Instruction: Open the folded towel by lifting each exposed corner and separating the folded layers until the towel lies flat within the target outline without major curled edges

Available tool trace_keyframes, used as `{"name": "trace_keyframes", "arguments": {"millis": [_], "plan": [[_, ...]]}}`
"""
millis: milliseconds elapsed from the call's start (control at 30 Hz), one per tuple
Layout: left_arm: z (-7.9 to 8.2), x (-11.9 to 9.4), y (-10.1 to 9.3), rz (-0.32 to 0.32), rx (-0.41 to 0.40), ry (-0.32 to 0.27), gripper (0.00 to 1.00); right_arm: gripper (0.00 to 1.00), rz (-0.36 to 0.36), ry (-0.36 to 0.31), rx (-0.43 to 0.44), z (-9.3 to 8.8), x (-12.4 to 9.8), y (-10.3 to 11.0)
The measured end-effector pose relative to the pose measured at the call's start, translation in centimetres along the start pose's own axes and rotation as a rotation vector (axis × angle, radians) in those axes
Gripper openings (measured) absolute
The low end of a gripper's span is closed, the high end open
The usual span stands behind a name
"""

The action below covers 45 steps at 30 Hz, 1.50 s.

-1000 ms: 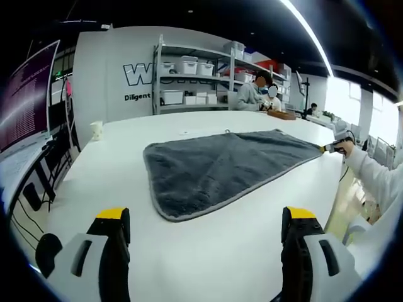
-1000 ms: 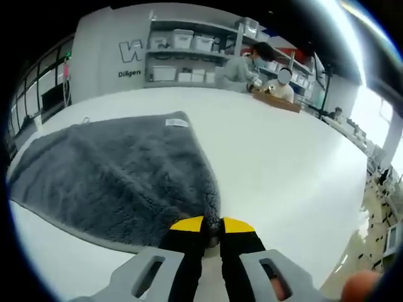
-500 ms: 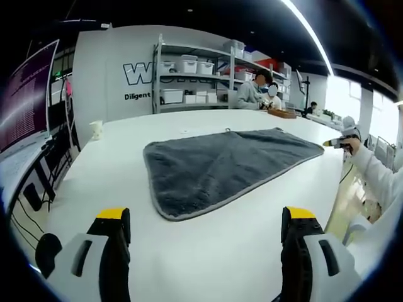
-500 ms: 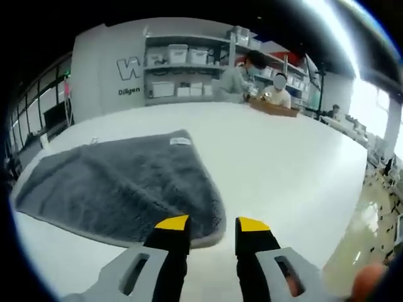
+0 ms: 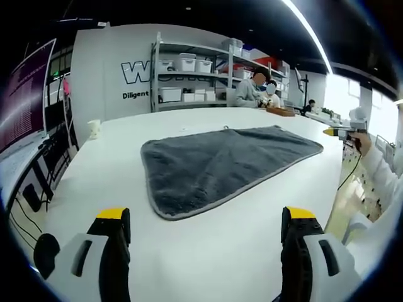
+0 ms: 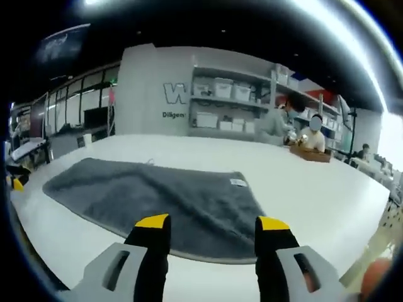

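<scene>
The grey towel [image 5: 223, 164] lies spread on the white table [image 5: 208, 245], and everything else is easiest placed from it. It rests flat on the tabletop with a paler hem running round its edge; a small white tag [image 6: 238, 182] sits on its upper surface near one corner. From the left gripper view, the left gripper [image 5: 206, 221] hangs over bare table on the near side of the towel, well apart from it, its yellow-tipped jaws spread wide with nothing between them. Off the towel's far right corner the right gripper [image 5: 337, 132] is held up clear of the cloth by a hand in a white sleeve [image 5: 381, 173]. In its own view the right gripper [image 6: 213, 223] has its jaws parted and empty, just short of the towel's near hem. Beyond the towel stand shelves [image 5: 192, 75] with white bins, and seated people [image 5: 261, 91], too small to make out well. A small white cup-like object [image 5: 94, 129] stands on the table left of the towel.
</scene>
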State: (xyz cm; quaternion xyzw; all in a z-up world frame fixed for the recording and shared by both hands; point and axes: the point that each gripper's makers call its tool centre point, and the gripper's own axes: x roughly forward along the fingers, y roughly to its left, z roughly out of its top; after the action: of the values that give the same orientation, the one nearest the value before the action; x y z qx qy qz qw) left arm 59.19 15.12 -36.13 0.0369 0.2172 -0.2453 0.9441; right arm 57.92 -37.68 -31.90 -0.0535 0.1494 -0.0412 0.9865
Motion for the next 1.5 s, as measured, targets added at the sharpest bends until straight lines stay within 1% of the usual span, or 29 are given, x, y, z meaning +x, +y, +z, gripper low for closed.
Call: {"name": "trace_keyframes", "arguments": {"millis": [67, 133, 200, 267, 333, 367, 467, 500, 700, 933, 1067, 1267, 1500], "plan": [[0.0, 0.0, 0.0, -0.001, 0.000, 0.000, 0.99, 0.63, 0.031, 0.009, -0.046, 0.3, -0.1, 1.6], [0.0, 0.0, 0.0, 0.001, 0.000, 0.001, 0.99, 0.71, 0.062, 0.009, -0.064, 0.8, -0.3, 3.3], [0.0, 0.0, 0.0, 0.000, 0.001, -0.001, 0.99, 0.77, 0.095, -0.002, -0.064, 1.3, -0.5, 4.7], [0.1, -0.1, 0.0, 0.001, 0.000, -0.003, 0.99, 0.82, 0.131, 0.001, -0.063, 1.5, -0.6, 6.0], [0.1, -0.1, 0.1, 0.002, 0.000, -0.002, 0.99, 0.87, 0.144, 0.010, -0.045, 1.6, -0.8, 6.6], [0.1, -0.1, 0.0, 0.001, 0.000, -0.003, 0.99, 0.89, 0.152, 0.002, -0.040, 1.8, -0.8, 7.0], [0.2, -0.2, 0.1, 0.000, -0.001, -0.005, 0.99, 1.00, 0.159, 0.013, -0.033, 1.7, -0.9, 7.8], [0.2, -0.2, 0.1, -0.001, -0.001, -0.005, 0.99, 0.98, 0.159, 0.014, -0.034, 1.7, -0.9, 7.9], [0.2, -0.3, 0.2, 0.001, -0.003, -0.008, 0.99, 0.99, 0.188, 0.016, -0.064, 1.8, -1.3, 9.0], [0.2, -0.4, 0.0, -0.002, 0.000, -0.010, 0.99, 0.99, 0.203, 0.019, -0.089, 1.8, -1.7, 9.7], [0.2, -0.3, 0.0, -0.003, 0.002, -0.008, 0.99, 0.99, 0.207, 0.015, -0.090, 1.8, -2.1, 9.9], [0.2, -0.3, 0.0, -0.002, 0.000, -0.008, 0.99, 0.99, 0.209, 0.020, -0.088, 1.2, -2.7, 10.0], [0.1, -0.3, 0.2, 0.002, -0.006, -0.011, 0.99, 0.99, 0.191, 0.025, -0.091, -0.2, -3.3, 9.8]]}}
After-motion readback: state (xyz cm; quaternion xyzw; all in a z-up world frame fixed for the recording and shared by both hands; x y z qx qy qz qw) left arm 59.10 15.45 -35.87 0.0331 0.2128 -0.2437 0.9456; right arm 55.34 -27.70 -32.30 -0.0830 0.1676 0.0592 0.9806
